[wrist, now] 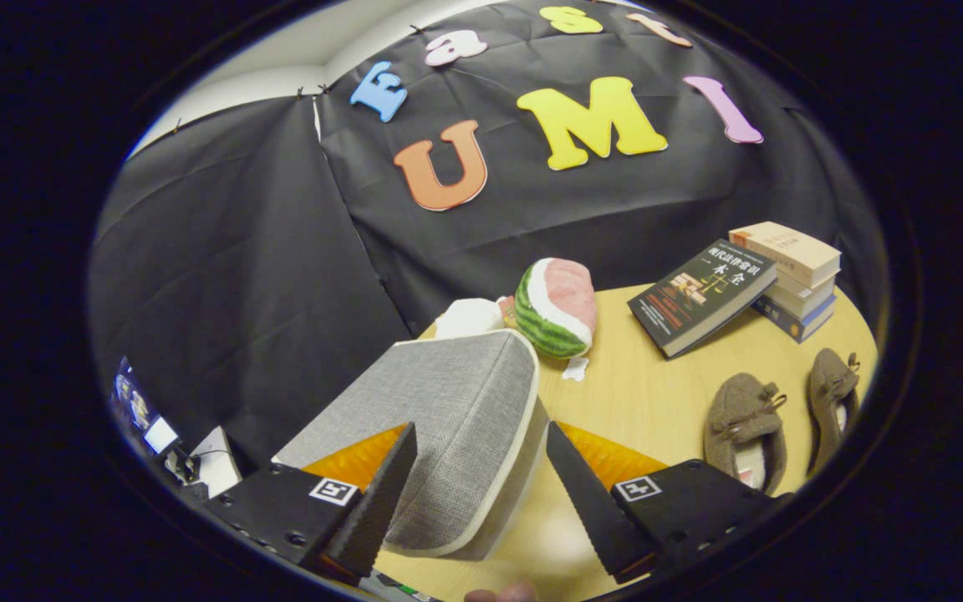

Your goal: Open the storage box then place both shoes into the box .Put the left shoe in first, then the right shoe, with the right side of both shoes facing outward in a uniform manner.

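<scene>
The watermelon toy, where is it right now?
In the gripper view the watermelon toy sits on the wooden table, just beyond the grey storage box, with the leaning book on its right.

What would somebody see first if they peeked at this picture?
Probably the grey fabric storage box lid, tilted up between the open gripper fingers. Beyond it a plush watermelon slice rests on the round wooden table. Two brown fuzzy slippers lie side by side past the right finger, below a stack of books.
</scene>
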The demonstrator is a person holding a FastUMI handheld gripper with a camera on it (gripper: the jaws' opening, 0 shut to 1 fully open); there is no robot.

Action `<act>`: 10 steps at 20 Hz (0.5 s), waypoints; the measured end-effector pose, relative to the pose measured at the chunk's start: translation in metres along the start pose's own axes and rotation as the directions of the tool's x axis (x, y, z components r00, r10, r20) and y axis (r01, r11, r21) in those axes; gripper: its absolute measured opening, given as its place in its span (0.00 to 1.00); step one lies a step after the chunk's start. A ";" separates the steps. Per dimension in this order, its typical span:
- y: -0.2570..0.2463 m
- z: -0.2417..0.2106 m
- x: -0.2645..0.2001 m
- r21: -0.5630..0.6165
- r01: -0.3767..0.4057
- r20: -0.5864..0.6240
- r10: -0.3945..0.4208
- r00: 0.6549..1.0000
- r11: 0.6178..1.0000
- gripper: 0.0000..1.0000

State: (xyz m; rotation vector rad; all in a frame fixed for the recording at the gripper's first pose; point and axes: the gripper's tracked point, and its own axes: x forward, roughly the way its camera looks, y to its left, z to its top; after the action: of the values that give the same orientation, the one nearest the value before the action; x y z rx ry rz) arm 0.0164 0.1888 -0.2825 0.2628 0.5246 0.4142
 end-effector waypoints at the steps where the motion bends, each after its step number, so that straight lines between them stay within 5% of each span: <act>1: 0.000 -0.003 0.003 0.013 -0.003 -0.005 0.003 1.000 1.000 0.95; 10: 0.001 -0.023 0.022 0.198 -0.072 -0.053 0.084 0.995 0.977 0.97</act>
State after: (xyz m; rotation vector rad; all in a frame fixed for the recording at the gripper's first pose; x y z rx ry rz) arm 0.0216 0.2028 -0.3109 0.4633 0.6176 0.4485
